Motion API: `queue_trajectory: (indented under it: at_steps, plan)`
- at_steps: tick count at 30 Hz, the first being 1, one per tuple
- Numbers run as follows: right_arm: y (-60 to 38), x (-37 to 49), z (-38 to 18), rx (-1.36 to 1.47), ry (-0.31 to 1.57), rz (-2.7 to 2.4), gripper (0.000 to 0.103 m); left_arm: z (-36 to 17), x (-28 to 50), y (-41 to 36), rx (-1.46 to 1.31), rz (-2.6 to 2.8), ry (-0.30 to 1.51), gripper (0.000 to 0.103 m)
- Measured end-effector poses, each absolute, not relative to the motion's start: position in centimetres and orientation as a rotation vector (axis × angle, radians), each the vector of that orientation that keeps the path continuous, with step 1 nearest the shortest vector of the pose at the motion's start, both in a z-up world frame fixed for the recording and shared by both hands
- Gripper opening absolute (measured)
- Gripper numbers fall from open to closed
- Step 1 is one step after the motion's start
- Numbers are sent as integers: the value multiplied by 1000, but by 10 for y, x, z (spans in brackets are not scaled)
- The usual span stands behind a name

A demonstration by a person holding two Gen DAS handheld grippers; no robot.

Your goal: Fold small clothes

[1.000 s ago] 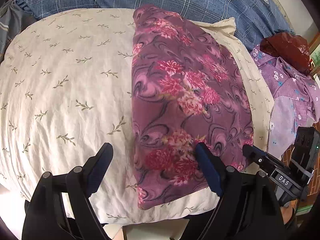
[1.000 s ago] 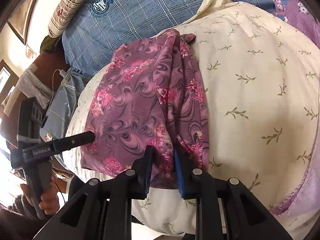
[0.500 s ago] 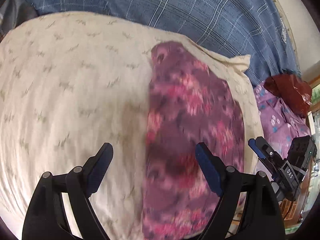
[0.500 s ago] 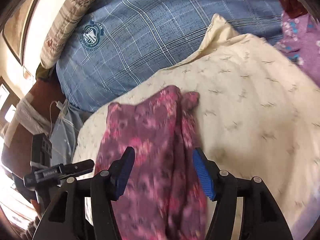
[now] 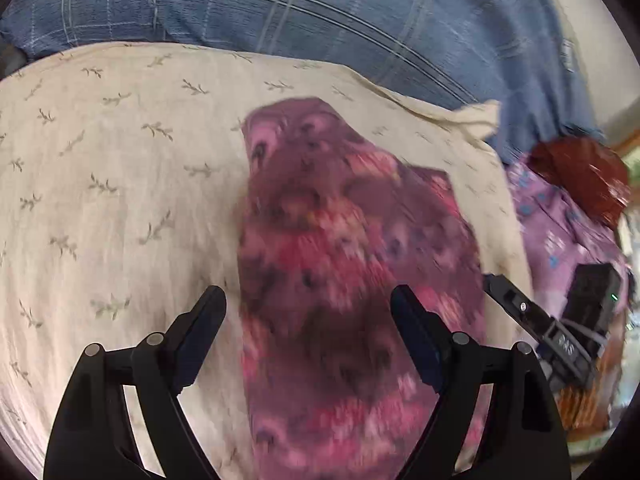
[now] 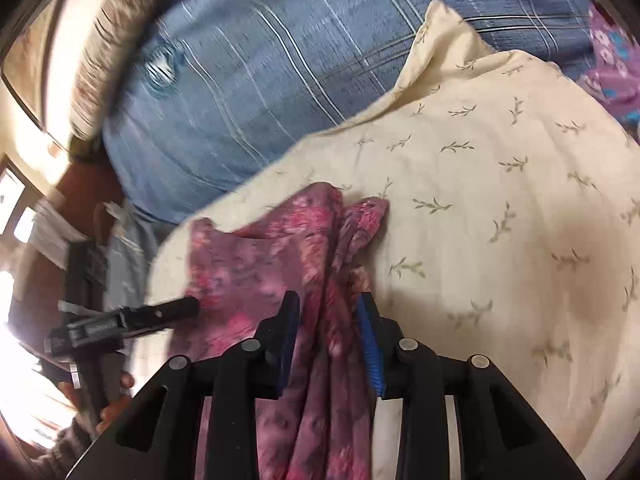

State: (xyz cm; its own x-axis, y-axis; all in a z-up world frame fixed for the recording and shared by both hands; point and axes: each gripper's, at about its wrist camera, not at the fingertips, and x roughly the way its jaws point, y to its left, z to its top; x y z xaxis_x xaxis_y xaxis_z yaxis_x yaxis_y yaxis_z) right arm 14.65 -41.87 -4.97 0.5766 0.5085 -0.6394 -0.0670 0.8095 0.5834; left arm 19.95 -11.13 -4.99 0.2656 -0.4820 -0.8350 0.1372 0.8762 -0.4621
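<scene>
A purple garment with pink flowers (image 5: 340, 272) lies folded lengthwise on a cream leaf-print pillow (image 5: 120, 200). My left gripper (image 5: 308, 312) is open above its near part, holding nothing. My right gripper (image 6: 328, 320) has its jaws closed in around the garment's bunched right edge (image 6: 332, 280). The garment also shows in the right wrist view (image 6: 248, 272). The right gripper shows at the right of the left wrist view (image 5: 520, 312), and the left gripper at the left of the right wrist view (image 6: 160, 314).
A blue plaid pillow (image 5: 320, 12) lies behind the cream one. A lilac flowered garment (image 5: 560, 232) and a dark red bundle (image 5: 580, 172) lie to the right. A striped pillow (image 6: 112, 40) sits at the far left.
My right gripper opened half a second ago and has now closed in on the garment's right edge. Both cameras moved; the left gripper stayed open.
</scene>
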Motion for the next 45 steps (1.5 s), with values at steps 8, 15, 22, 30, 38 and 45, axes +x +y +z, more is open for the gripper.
queue_trajectory:
  at_steps: [8,15,22,30,38,45]
  plan:
    - [-404,97,-78,632,919,564,69,-75,155,-102,-512,-587,1312,87]
    - [-365,85,-62,383,942,414,26,-70,152,-98,-565,-547,1288,40]
    - [-339,93,-42,342,960,363,25,-81,155,-74,-715,-604,1276,30]
    - [-272,112,38,303,779,518,24,3,160,-4,-717,-567,1000,30]
    - [-232,152,-44,244,925,399,40,-39,170,42,-405,-192,1031,60]
    - [-248,138,-65,290,954,356,56,-73,162,44,-355,-209,1104,67]
